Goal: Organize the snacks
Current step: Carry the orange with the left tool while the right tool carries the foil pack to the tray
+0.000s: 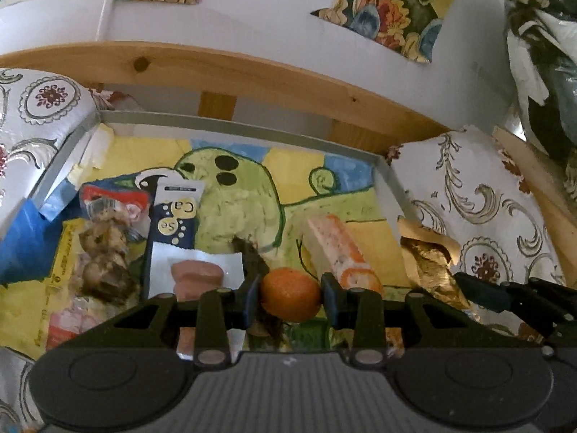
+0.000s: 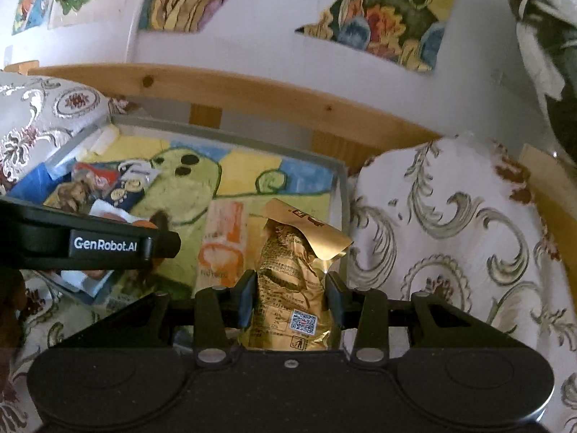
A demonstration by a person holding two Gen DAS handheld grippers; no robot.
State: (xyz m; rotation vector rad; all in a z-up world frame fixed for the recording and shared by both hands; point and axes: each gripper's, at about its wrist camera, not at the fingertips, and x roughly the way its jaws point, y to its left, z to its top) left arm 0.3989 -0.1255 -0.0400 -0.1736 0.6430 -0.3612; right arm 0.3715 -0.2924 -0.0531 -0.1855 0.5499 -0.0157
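- The round orange mandarin (image 1: 290,294) sits low in the centre of the left wrist view, between the left gripper (image 1: 290,297) pads, which press against both its sides: clamped on the fruit, over the near edge of the tray.
- The crinkled gold foil snack packet (image 2: 288,288) fills the lower centre of the right wrist view, and the right gripper (image 2: 291,297) has its pads against the packet's flanks, so it looks gripped (whether it is lifted clear of the tray floor I cannot tell).
- Both snacks are over the shallow grey-rimmed tray with a painted green-and-yellow lining (image 1: 252,130); the gold packet lies at its right edge.
- To do this step well, I judge each item wants a free patch: the green middle of the lining is bare.
- Keep the squeeze on the mandarin light (soft skin bruises), and set it down flat so it cannot roll.
- Left of the mandarin lie a white pouch with pink sausage slices (image 1: 196,270) and a dark blue sachet with yellow circles (image 1: 175,213); the orange-and-white wrapped bar (image 1: 339,249) lies just right. Avoid nudging these.
- The two tools are near each other, so lower them one at a time.
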